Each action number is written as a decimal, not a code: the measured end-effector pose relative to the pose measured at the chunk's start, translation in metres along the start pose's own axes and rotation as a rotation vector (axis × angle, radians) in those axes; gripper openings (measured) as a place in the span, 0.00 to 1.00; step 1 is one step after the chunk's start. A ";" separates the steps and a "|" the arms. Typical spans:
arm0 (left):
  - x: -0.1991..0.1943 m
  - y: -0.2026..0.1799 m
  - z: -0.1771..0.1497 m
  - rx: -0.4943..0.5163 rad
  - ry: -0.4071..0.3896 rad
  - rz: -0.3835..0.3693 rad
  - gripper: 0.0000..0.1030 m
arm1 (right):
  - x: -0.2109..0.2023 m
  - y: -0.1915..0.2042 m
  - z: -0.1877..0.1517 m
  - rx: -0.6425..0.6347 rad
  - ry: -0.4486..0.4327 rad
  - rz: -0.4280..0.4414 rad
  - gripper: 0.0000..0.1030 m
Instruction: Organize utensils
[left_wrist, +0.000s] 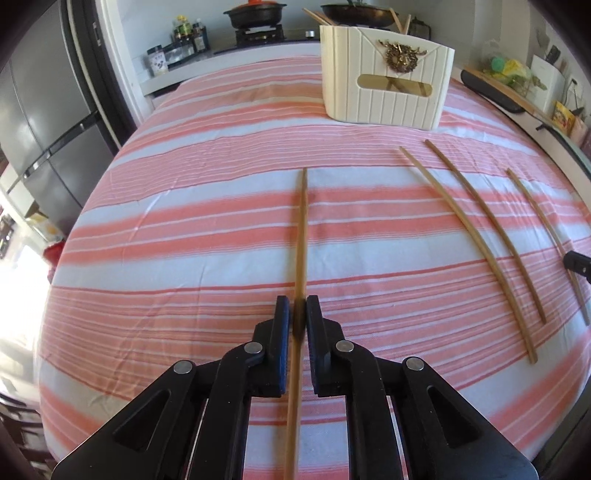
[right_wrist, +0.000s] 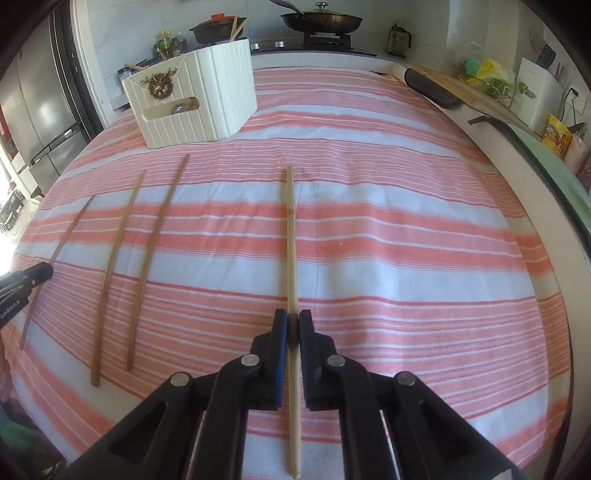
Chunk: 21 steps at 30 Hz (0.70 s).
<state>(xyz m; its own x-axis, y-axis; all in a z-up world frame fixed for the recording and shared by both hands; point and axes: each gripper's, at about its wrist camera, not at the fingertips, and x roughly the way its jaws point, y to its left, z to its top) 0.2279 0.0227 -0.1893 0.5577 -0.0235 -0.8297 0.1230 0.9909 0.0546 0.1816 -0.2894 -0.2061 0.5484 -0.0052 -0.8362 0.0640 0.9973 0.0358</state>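
My left gripper (left_wrist: 298, 301) is shut on a bamboo chopstick (left_wrist: 302, 229) that points away over the striped cloth. My right gripper (right_wrist: 293, 314) is shut on another chopstick (right_wrist: 291, 236), also pointing away. Three loose chopsticks lie on the cloth between the two grippers, in the left wrist view at right (left_wrist: 469, 251), (left_wrist: 491, 229), (left_wrist: 546, 240) and in the right wrist view at left (right_wrist: 114, 273), (right_wrist: 159, 258), (right_wrist: 55, 266). A cream ribbed holder box (left_wrist: 384, 88) (right_wrist: 199, 96) with a gold emblem stands at the far side, with chopstick ends sticking out of it.
The table has a pink and white striped cloth (left_wrist: 184, 229) (right_wrist: 406, 229). Behind it is a stove counter with pans (right_wrist: 319, 20), a clay pot (left_wrist: 255, 14) and spice jars (left_wrist: 184, 37). A fridge (left_wrist: 40, 122) stands at the left. A cutting board (right_wrist: 476, 94) lies at the right.
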 end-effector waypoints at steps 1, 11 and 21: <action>0.000 0.003 -0.001 -0.007 0.002 -0.001 0.28 | -0.001 0.000 -0.001 0.002 0.001 0.008 0.10; 0.004 0.006 -0.006 -0.025 -0.003 0.021 0.68 | 0.000 0.007 -0.009 -0.029 -0.012 0.007 0.48; 0.003 0.005 -0.009 0.002 -0.024 0.063 0.77 | 0.001 0.013 -0.014 -0.048 -0.067 -0.015 0.54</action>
<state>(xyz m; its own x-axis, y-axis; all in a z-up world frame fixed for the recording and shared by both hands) 0.2229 0.0284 -0.1967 0.5837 0.0362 -0.8112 0.0883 0.9902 0.1078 0.1718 -0.2758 -0.2143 0.6020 -0.0231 -0.7981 0.0334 0.9994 -0.0037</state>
